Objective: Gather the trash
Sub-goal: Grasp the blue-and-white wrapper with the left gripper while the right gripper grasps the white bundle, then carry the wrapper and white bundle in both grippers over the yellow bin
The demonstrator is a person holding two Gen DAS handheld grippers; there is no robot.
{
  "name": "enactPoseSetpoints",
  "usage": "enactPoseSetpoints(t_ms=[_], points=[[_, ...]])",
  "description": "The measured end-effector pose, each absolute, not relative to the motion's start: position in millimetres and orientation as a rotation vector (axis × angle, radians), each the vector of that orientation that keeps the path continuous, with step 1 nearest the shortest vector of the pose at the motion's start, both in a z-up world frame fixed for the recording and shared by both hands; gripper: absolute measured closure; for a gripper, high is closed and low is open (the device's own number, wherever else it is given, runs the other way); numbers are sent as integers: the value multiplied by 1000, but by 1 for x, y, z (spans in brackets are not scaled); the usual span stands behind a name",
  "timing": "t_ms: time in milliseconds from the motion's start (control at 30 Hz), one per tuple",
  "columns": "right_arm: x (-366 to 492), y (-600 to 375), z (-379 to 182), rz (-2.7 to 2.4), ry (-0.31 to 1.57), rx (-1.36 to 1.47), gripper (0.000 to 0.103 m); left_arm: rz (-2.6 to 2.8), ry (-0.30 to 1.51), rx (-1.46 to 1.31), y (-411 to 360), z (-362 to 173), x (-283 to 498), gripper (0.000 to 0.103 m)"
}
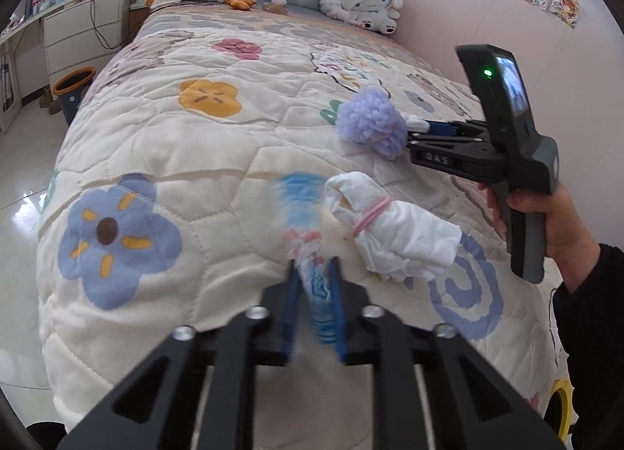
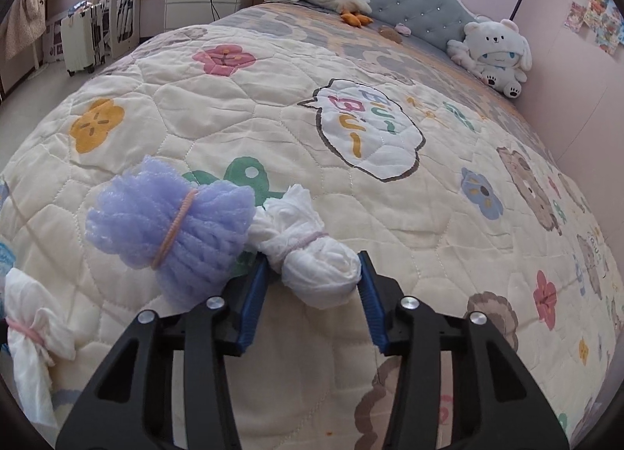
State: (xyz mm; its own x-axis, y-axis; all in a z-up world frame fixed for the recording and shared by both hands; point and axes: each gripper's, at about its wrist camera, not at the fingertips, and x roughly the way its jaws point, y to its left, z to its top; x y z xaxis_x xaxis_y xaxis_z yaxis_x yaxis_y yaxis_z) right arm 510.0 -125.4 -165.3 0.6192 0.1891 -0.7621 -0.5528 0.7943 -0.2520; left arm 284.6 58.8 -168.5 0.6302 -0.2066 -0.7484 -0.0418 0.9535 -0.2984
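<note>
Two grippers over one quilted bed [image 2: 273,130]. Left gripper [image 1: 314,290]: fingers nearly together, clamped on a blurred blue-and-white wrapper [image 1: 308,247]. Right gripper [image 2: 316,286]: fingers part-spread, pads against both sides of a white tissue bundle [image 2: 312,255] lying on the quilt. Purple mesh bundle [image 2: 167,223], banded pink, at ten o'clock of that gripper, touching the tissue. Second white tissue bundle [image 1: 390,231] at two o'clock of the left gripper, just beside the wrapper.

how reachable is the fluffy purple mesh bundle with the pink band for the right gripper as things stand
Probably not yet. The right gripper already has a white tissue bundle filling its jaws. The purple mesh bundle lies unobstructed, just outside its left finger, so the way is free once the jaws are empty.
</note>
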Motion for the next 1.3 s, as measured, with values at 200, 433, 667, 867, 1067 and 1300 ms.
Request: enactPoseSetpoints(t_ms=[200, 433, 667, 867, 1067, 1300], points=[[510, -125, -168, 411, 773, -484, 70, -114, 866, -359, 66, -166, 282, 100], [501, -141, -145, 362, 736, -409, 71, -141, 827, -373, 71, -149, 272, 100], [479, -155, -122, 351, 707, -355, 71, -142, 790, -374, 76, -129, 261, 100], [452, -171, -95, 355, 664, -283, 71, -132, 748, -362, 80, -108, 246, 100], [418, -188, -67, 356, 617, -223, 71, -130, 713, -344, 79, -87, 228, 100], [373, -217, -39, 337, 568, -142, 71, -146, 676, -316, 69, -64, 203, 100]])
